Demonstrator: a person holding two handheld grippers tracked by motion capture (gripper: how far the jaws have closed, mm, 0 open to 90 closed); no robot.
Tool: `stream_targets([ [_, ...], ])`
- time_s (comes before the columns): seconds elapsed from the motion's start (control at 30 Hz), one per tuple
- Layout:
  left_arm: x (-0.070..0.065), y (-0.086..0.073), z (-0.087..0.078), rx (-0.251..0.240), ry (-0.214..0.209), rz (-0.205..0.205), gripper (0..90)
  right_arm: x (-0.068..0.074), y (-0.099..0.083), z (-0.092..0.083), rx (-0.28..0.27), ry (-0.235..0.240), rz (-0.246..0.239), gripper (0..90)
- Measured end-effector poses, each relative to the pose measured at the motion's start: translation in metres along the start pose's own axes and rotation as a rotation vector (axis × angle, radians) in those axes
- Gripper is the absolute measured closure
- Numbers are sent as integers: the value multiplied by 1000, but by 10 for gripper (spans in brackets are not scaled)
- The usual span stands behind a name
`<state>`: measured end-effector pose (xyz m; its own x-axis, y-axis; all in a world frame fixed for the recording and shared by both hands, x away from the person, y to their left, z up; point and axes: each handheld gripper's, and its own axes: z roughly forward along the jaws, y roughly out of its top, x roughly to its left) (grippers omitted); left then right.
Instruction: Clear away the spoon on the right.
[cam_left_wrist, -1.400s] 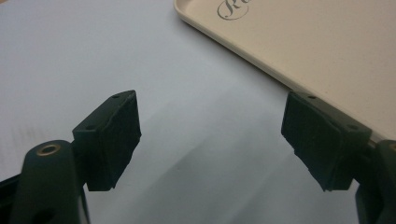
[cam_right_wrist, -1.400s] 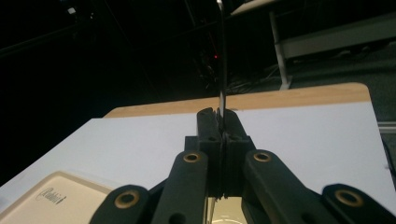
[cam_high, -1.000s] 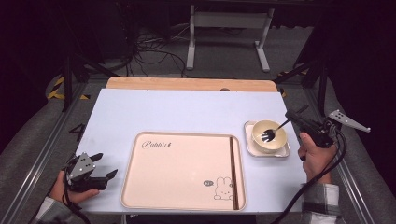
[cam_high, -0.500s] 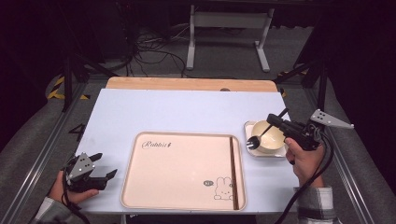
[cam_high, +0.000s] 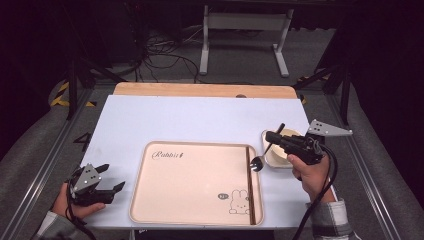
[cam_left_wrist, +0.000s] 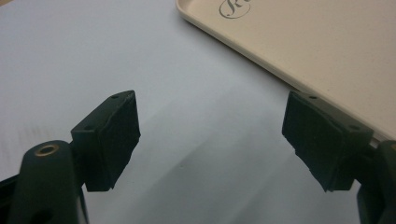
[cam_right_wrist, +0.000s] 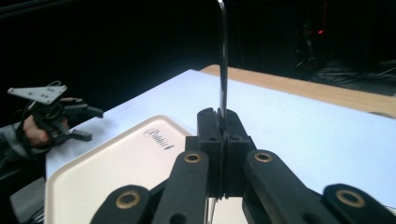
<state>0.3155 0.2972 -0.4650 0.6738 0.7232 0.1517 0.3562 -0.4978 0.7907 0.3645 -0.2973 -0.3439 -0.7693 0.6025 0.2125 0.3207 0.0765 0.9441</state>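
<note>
Fork (cam_high: 264, 152) clamped btwn right gripper (cam_high: 272, 136) jaws (head hangs over tray (cam_high: 195, 210) edge).

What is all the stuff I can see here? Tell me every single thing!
Tray: one, beige with a rabbit drawing, on the near middle of the table.
Bowl: one, cream, right of the tray.
Fork: one, black, held tilted over the tray's right edge, head down.
Table: one, pale blue top with a wooden strip along the far edge.
Metal stand: one, grey, on the floor behind the table.
Cables: several, black, on the floor behind.
Left claw: one, black, open, low at the table's near left corner.
Right claw: one, black, shut on the fork's handle.
</note>
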Motion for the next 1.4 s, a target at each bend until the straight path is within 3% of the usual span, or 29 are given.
stream_targets([
  [0.53,0,0,-1,0,4,2,198,23,-22,48,179,124,-11,896],
  [0.97,0,0,0,2,3,4,196,30,-40,74,271,180,3,892],
  [1.4,0,0,0,10,4,6,196,32,-57,98,363,150,3,804],
])
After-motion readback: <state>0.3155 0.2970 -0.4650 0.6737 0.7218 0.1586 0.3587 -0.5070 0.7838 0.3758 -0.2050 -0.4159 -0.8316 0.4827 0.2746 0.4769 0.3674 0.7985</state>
